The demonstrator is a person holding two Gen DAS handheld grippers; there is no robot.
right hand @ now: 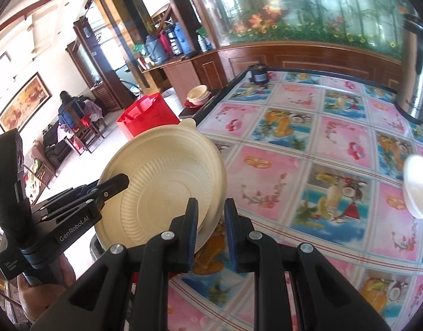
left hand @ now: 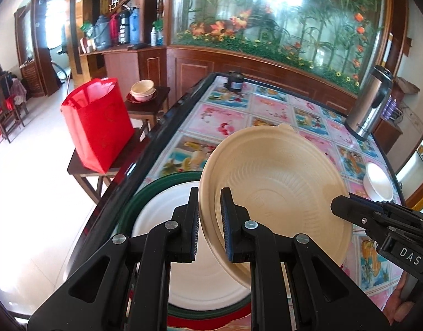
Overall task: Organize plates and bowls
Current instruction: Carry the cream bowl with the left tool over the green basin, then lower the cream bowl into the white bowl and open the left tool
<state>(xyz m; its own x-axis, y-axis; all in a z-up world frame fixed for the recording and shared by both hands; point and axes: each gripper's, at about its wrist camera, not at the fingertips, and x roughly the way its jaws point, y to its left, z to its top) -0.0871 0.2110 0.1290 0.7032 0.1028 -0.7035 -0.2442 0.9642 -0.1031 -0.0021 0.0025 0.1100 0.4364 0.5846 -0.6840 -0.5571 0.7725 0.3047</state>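
Note:
A beige ribbed bowl (left hand: 275, 187) hangs tilted above the table, held from both sides. My left gripper (left hand: 210, 191) is shut on its near left rim. My right gripper (left hand: 337, 207) comes in from the right, clamped on the opposite rim. In the right wrist view the same bowl (right hand: 167, 187) sits between my right gripper (right hand: 211, 202), shut on its rim, and my left gripper (right hand: 120, 180), held by a hand. Under the bowl's left side lies a white plate (left hand: 161, 220) on a green plate (left hand: 145, 193). A white bowl (left hand: 377, 184) (right hand: 418, 187) stands to the right.
The table (left hand: 266, 110) has a flowered glossy top. A steel thermos (left hand: 371, 102) (right hand: 415, 69) stands at its far right and a dark jar (left hand: 235, 81) at its far edge. Left of the table, stools carry a red bag (left hand: 98, 124) and stacked bowls (left hand: 142, 89).

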